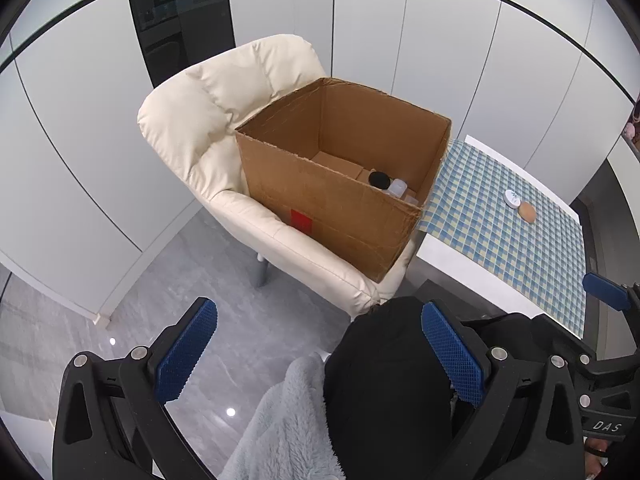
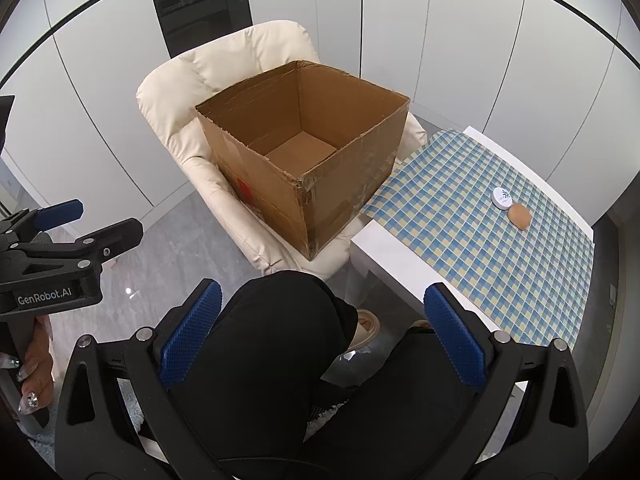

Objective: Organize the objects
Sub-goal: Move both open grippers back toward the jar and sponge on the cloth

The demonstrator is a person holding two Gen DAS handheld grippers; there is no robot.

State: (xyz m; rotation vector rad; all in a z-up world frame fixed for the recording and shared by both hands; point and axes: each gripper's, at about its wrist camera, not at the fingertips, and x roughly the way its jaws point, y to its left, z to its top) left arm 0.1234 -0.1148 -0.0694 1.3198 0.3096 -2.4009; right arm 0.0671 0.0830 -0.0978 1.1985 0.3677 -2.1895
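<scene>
In the left wrist view our left gripper (image 1: pixel 316 354) sits at the bottom of the frame with its blue pads spread wide and nothing between them but a dark-clad knee and a grey fleece sleeve (image 1: pixel 288 420) below. The cardboard box (image 1: pixel 340 216) stands open on the cream chair (image 1: pixel 208 128) at frame centre, with a black-capped item (image 1: pixel 379 179) and a clear container (image 1: pixel 397 188) already lying on its floor. What remains for us, we judge, are the white round tin (image 1: pixel 512 197) and the tan round piece (image 1: pixel 526 212), touching each other on the checked cloth (image 1: pixel 500 248) at the right of the frame, well apart from these fingers and off to their right. In the right wrist view our right gripper (image 2: pixel 318 340) is likewise wide open and empty at the bottom, with the white round tin (image 2: pixel 502 197) and tan round piece (image 2: pixel 520 216) up and to the right, the table (image 2: pixel 384 252) edge between. This hand looks the nearer one, so we would reach forward and rightward with it. Both pieces are flat discs lying face up, with no long axis to align to, and the pair's line runs from upper left to lower right
</scene>
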